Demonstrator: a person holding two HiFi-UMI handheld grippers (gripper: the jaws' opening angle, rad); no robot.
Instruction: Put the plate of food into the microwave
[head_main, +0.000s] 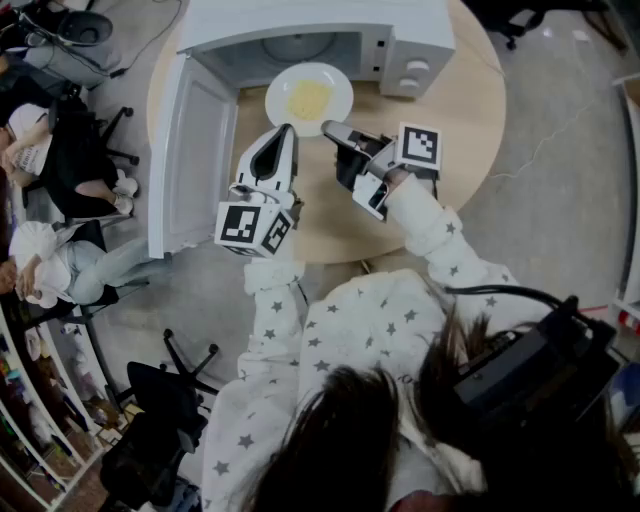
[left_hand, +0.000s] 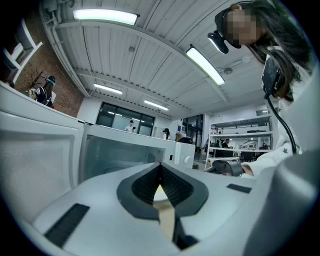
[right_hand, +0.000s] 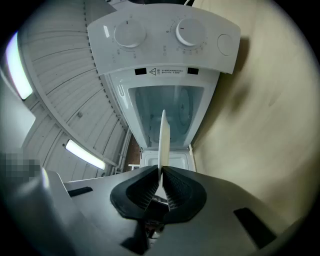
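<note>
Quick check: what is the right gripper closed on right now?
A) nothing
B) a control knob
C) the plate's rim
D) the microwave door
C: the right gripper has its jaws pinched on the white plate, seen edge-on, facing the open microwave.

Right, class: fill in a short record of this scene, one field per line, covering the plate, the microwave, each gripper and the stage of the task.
Plate: white, yellow food in the middle, at the mouth of the microwave
Microwave: on a round wooden table, door swung wide open
Right gripper: shut on the plate's rim
Left gripper: jaws together, nothing between them, tip beside the plate's near edge
Stage: plate not yet inside
</note>
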